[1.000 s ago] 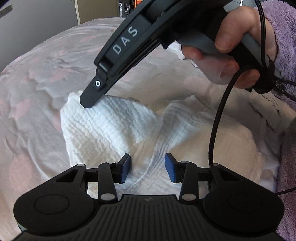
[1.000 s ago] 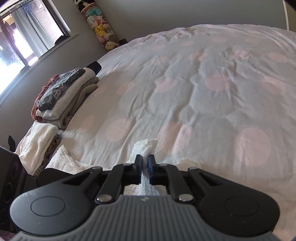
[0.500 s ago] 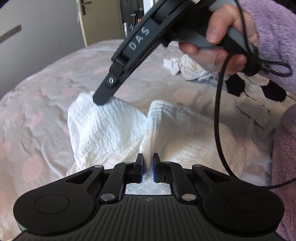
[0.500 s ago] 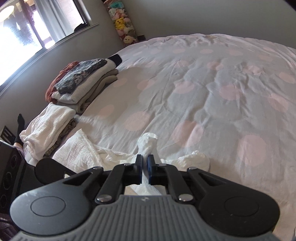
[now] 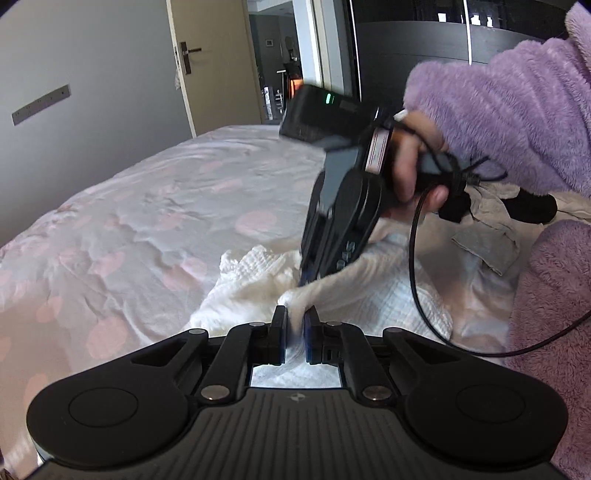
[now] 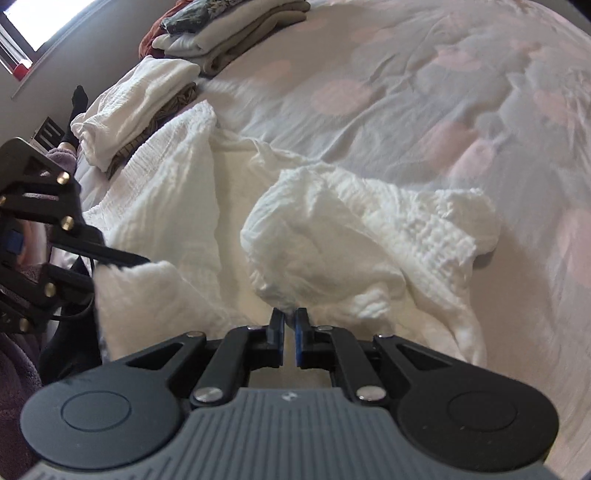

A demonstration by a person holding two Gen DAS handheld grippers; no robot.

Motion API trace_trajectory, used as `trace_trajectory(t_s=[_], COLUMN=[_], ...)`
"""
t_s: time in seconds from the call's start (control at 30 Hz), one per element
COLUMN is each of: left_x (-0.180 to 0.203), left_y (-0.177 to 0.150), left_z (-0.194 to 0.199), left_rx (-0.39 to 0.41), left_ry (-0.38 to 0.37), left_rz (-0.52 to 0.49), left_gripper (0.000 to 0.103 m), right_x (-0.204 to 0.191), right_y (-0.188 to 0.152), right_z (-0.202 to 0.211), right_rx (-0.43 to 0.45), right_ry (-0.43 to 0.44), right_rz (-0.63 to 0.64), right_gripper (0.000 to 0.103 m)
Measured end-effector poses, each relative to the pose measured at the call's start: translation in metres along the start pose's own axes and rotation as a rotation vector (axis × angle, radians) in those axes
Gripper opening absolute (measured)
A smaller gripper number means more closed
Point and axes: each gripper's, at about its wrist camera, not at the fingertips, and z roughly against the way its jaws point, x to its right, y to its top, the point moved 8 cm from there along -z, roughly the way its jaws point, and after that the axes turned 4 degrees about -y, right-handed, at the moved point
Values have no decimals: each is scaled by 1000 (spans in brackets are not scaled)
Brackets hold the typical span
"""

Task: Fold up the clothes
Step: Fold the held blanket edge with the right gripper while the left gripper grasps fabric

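— How many garments are they working on?

— One: a white crinkled garment [image 6: 362, 236], lying rumpled on the bed [image 5: 155, 221] with the pink-spotted cover. Two grippers are on it. The left gripper [image 5: 294, 334] has its jaws drawn in on a fold of the white cloth, which bunches up between the two blue pads.

— And the other one?

— The right gripper [image 6: 289, 332] has its jaws almost together at the near edge of the garment; in the left wrist view its tip sits right down in the cloth, but I cannot tell for sure whether fabric is pinched there. The hand [image 5: 413, 162] that holds it comes out of a fluffy purple sleeve [image 5: 498, 122].

— Anything already folded?

— Two piles, both beyond the garment at the bed's edge by the window. The nearer pile [image 6: 136, 107] has a white piece on top; the farther stack [image 6: 229, 29] has several pieces, though I cannot count them exactly. On the other side of the garment lies a loose heap of unfolded clothes [image 5: 491, 229], grey and black among them.
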Motion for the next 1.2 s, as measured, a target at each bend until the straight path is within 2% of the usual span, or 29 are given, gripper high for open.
trace_trajectory(t_s=[0.17,0.3,0.37,0.5,0.6,0.77,0.87,0.93,0.97,1.0,1.1,1.2], left_x=[-1,-4,-8,-18,-26,-35,-37,-37,-37,-38,-43,-46], left_y=[8,14,18,25,24,12,5,3,3,4,6,1], left_z=[7,3,-4,-30,-53,-93,-110,-116,-117,-116,-115,-120], left_rx=[15,19,19,1,-29,-87,-123,-150,-158,-163,-199,-226], left_ry=[-1,0,0,-14,-29,-33,-33,-38,-41,-43,-71,-93], left_rz=[-37,-77,-96,-114,-110,-103,-109,-121,-128,-134,-127,-104], left_gripper=[7,7,7,7,7,8,13,20,23,29,46,46], right_x=[-3,-5,-5,4,20,55,75,87,93,97,111,123], right_y=[-19,-27,-28,-31,-35,-41,-40,-36,-34,-30,-17,2], right_z=[-17,3,19,47,61,76,82,84,85,85,84,73], right_rx=[-58,2,60,165,222,264,294,312,321,331,360,364], right_ry=[41,40,86,92,52,-81,-140,-174,-184,-175,-147,-120], right_rz=[-41,-68,-113,-203,-271,-364,-419,-455,-476,-496,-555,-598], right_gripper=[10,11,11,11,12,13,14,20,29,37,45,46])
